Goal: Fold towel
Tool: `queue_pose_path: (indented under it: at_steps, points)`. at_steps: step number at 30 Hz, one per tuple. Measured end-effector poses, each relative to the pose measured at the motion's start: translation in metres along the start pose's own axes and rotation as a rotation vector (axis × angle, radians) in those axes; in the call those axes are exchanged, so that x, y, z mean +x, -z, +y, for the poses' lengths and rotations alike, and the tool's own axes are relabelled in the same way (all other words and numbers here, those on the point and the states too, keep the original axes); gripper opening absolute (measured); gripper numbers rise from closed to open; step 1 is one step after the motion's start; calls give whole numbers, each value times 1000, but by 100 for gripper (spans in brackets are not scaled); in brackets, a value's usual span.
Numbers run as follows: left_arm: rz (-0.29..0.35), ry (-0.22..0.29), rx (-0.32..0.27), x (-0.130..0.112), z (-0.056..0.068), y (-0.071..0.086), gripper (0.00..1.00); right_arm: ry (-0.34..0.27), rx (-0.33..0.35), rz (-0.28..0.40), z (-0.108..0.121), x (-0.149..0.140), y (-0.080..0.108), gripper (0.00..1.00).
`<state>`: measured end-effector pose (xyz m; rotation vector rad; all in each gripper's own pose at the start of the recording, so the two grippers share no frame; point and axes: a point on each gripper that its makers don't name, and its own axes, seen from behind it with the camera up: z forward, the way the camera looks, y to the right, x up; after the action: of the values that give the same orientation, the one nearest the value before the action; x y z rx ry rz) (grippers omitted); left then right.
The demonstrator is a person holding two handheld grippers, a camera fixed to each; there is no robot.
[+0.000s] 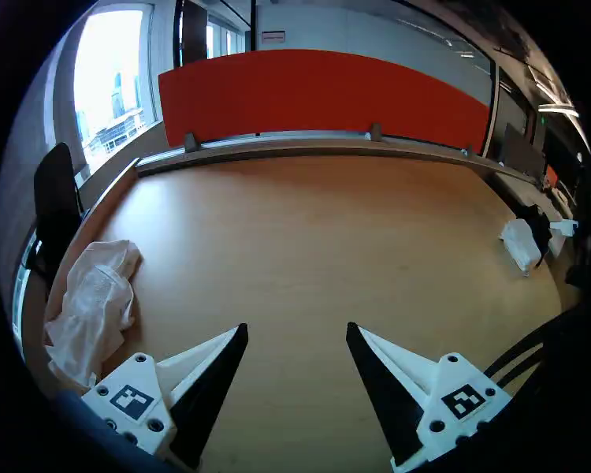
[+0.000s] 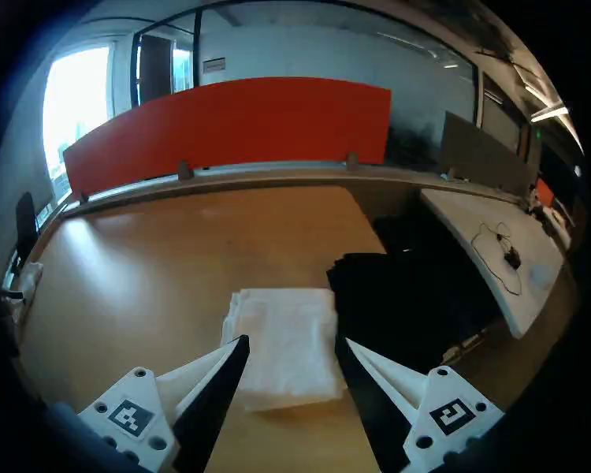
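Observation:
A white folded towel [image 2: 285, 345] lies flat near the right edge of the wooden table [image 2: 154, 260]. My right gripper [image 2: 293, 342] hovers open just above it, one finger on each side of its near half, not pressing it. A crumpled white cloth [image 1: 94, 303] lies at the table's left edge in the left gripper view. My left gripper [image 1: 296, 329] is open over bare wood [image 1: 319, 236] with nothing between its fingers. A white folded towel [image 1: 521, 244] sits far right on the table in that view.
A red divider panel [image 1: 319, 94] runs along the table's far edge. A black chair [image 1: 55, 205] stands at the left by the window. Right of the table there are dark items [image 2: 406, 292] and a white desk [image 2: 492, 252] with a cable.

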<state>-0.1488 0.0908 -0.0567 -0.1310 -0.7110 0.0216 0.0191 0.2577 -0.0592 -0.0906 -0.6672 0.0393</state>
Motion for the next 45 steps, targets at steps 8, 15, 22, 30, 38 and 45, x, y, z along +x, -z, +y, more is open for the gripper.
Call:
queue_pose_path:
  at_steps: [8, 15, 22, 30, 38, 45]
  points:
    - [10, -5, 0, 4, 0, 1, 93, -34, -42, 80, 6, 15, 4, 84]
    - [20, -3, 3, 8, -1, 4, 92, -38, -89, 188, 12, 38, 13, 83]
    - [37, -1, 8, 13, -3, 6, 92, -18, -156, 343, 14, 77, 35, 83]
    - [57, 8, 14, 17, -5, 9, 92, -30, -226, 475, 17, 108, 58, 85]
    - [94, 18, 31, 27, -12, 14, 92, -36, -228, 508, 12, 114, 63, 85]
    - [145, 28, 49, 43, -21, 20, 92, -24, -211, 524, 3, 118, 65, 85]
